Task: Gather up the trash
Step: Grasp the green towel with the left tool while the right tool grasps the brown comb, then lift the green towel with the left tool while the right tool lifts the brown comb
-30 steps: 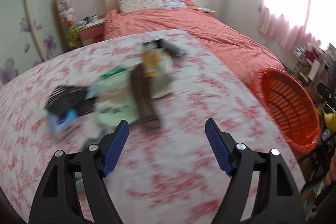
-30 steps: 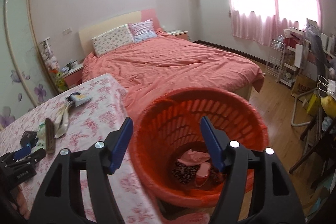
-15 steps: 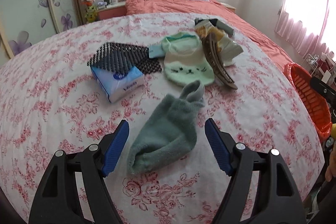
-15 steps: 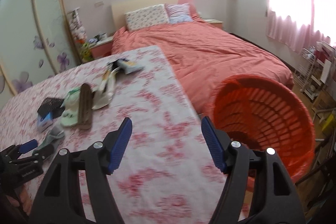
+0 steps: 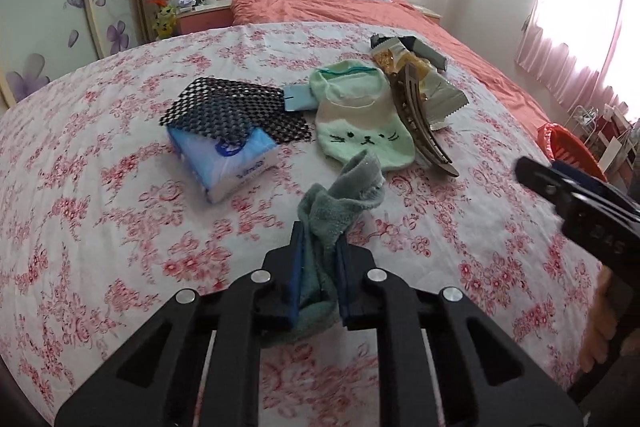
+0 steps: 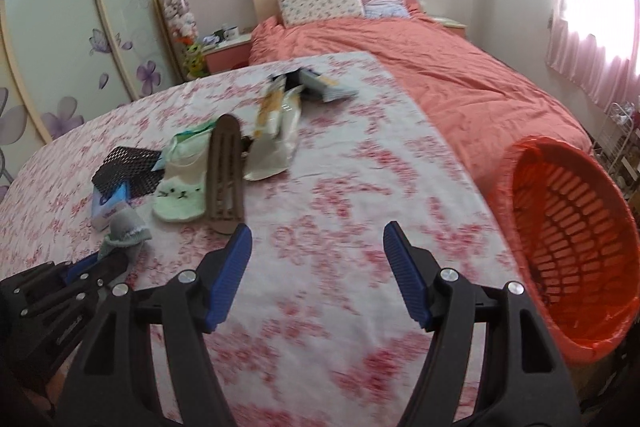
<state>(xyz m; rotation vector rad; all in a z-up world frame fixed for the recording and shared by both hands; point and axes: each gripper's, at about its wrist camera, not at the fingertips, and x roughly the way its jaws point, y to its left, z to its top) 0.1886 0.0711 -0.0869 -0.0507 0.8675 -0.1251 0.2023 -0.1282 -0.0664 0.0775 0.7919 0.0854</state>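
While the right claw (image 6: 316,267) gapes (empty), the left claw (image 5: 319,255) pinches the grey sock (image 5: 340,199)

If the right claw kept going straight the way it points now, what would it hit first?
Most likely the bare flowered tablecloth just ahead of the open right claw; nothing lies between its fingers. The brown hair clip sits left of that line, though depth is uncertain.

A grey-green fuzzy sock (image 5: 340,211) lies crumpled on the near tabletop (image 5: 120,227), its toe end pinched, cuff flopped open toward the far side.
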